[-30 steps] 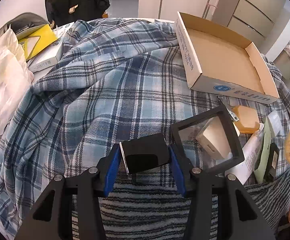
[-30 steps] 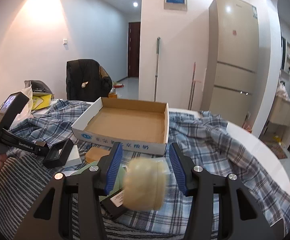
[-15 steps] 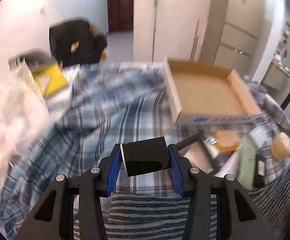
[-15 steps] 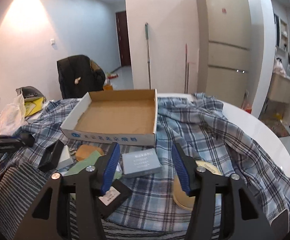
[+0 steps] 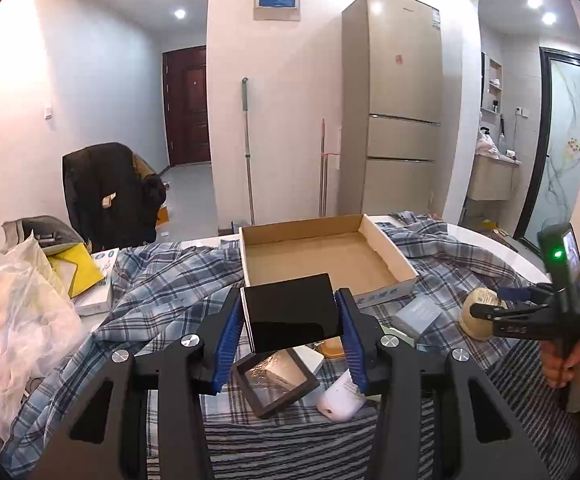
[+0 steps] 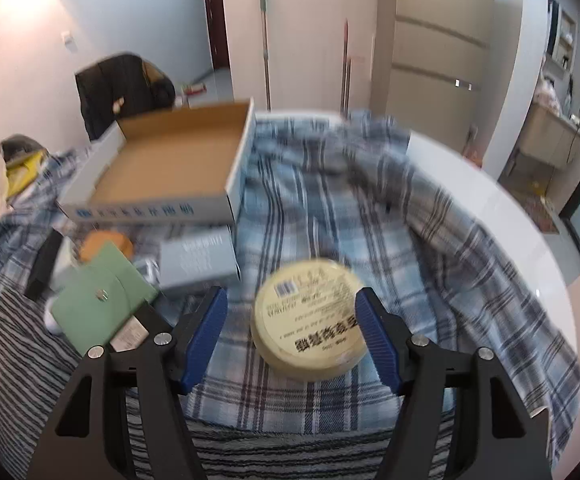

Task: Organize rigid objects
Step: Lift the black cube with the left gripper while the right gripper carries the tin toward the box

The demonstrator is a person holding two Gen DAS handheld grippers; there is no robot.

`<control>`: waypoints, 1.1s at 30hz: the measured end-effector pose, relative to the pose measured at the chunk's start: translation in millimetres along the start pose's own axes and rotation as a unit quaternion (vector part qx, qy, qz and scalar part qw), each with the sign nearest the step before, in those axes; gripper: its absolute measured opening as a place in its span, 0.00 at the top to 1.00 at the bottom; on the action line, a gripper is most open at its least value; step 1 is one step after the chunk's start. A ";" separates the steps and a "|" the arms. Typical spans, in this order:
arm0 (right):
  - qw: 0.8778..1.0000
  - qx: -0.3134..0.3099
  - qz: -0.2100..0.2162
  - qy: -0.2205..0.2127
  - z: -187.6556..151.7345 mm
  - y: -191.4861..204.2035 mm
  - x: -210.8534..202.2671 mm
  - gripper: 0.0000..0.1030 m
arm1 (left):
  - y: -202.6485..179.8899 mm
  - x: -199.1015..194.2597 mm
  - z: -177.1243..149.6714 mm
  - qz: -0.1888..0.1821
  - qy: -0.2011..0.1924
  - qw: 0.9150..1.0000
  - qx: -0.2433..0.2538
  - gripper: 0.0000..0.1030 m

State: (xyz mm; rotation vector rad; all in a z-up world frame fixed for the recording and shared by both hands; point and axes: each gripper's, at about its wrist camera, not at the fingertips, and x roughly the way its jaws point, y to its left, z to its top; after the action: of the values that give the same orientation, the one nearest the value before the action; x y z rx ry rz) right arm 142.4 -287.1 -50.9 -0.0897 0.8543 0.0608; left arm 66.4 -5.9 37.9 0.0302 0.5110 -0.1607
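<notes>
A plaid cloth (image 6: 330, 216) covers the white table (image 6: 510, 248), with a fridge (image 5: 398, 120) behind. The left gripper (image 5: 290, 320) clamps a black box (image 5: 290, 316) above the clutter. The right gripper (image 6: 290, 332) is opening around a round tin (image 6: 310, 320) lying on the cloth, near the cardboard tray (image 6: 161, 160).

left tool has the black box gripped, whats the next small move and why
Probably carry the black box forward and a little right, over the cardboard tray, then lower it. The left tool holds it clamped above the cloth, and the tray just behind looks empty. The right tool is opening around the round yellow tin, well clear of that path.
</notes>
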 end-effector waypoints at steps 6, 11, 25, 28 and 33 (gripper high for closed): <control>1.000 0.000 -0.017 0.003 2.9 -6.8 8.3 0.26 | -0.9 -1.3 -1.6 -0.005 0.004 1.000 0.001 0.53; 0.998 0.051 0.005 0.029 1.6 -28.9 19.2 0.07 | -0.9 0.2 -2.1 -0.002 0.002 1.000 0.002 0.53; 1.000 0.025 -0.003 -0.005 10.7 -20.8 -14.7 0.28 | 1.7 -6.9 6.7 0.027 -0.001 1.000 0.002 0.53; 0.999 0.021 0.010 -0.034 31.0 -16.7 -44.3 0.28 | 3.3 -10.7 19.0 0.034 -0.014 0.999 -0.003 0.53; 0.995 0.022 0.026 -0.099 69.5 4.5 -88.5 0.28 | -5.6 -13.7 52.6 0.023 -0.038 0.999 -0.005 0.53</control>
State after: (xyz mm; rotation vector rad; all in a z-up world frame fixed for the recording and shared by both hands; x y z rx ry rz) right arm 136.1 -276.9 61.2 -0.0185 0.6603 0.0985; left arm 79.2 -13.1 90.5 0.0266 0.4343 -0.1133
